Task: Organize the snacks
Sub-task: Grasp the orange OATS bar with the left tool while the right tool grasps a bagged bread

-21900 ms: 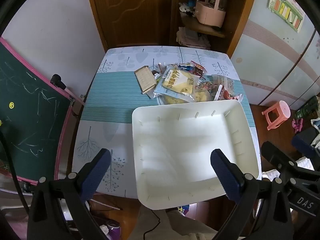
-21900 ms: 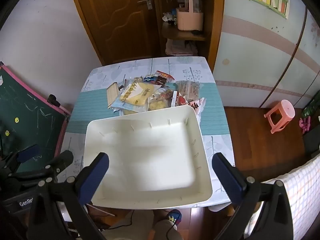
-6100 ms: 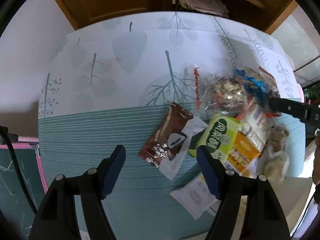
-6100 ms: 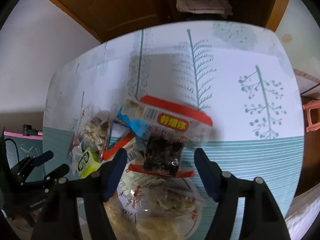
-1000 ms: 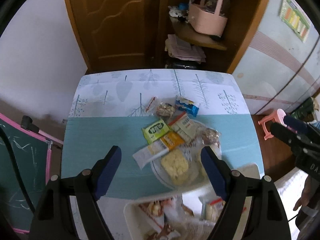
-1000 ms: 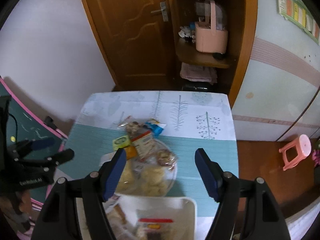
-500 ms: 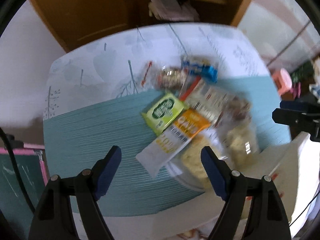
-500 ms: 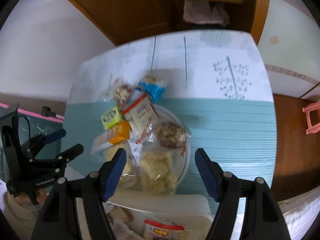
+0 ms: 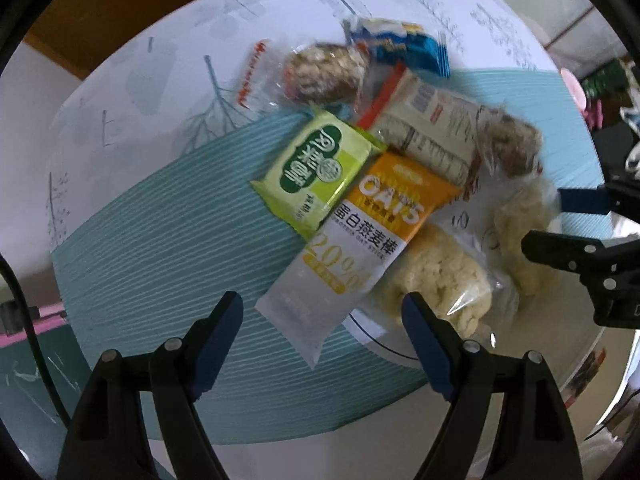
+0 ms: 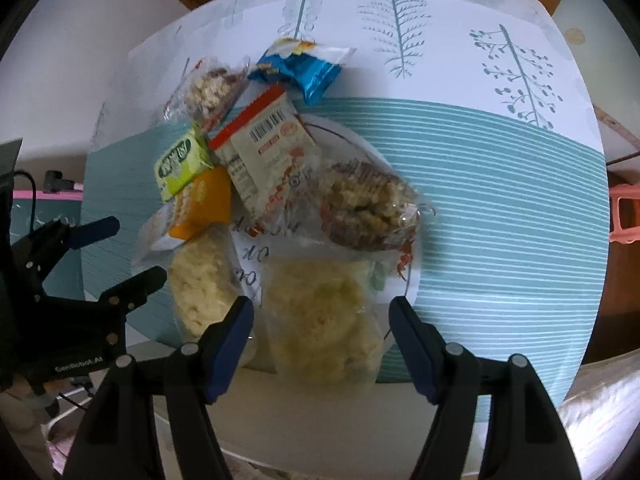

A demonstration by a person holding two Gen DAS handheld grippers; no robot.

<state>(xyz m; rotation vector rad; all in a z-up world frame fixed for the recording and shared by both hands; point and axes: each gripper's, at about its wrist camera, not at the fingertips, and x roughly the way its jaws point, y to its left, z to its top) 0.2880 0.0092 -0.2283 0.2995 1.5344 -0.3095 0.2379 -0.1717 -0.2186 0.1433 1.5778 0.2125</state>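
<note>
Left wrist view: the left gripper (image 9: 322,312), open and empty, hangs over the oat bar packet (image 9: 352,252), its long axis running diagonally away; right wrist view: the right gripper (image 10: 321,316), jaws just narrowing yet empty, straddles the pale snack bag (image 10: 320,316).

Teal-striped tablecloth (image 9: 168,240), green packet (image 9: 316,172)

Soft, dim indoor light, motion blur over the snack pile, heavy fisheye bending, dark vignetted corners.

L tool (image 9: 322,310): black frame, blue pads, silver screws | R tool (image 10: 322,314): same
</note>
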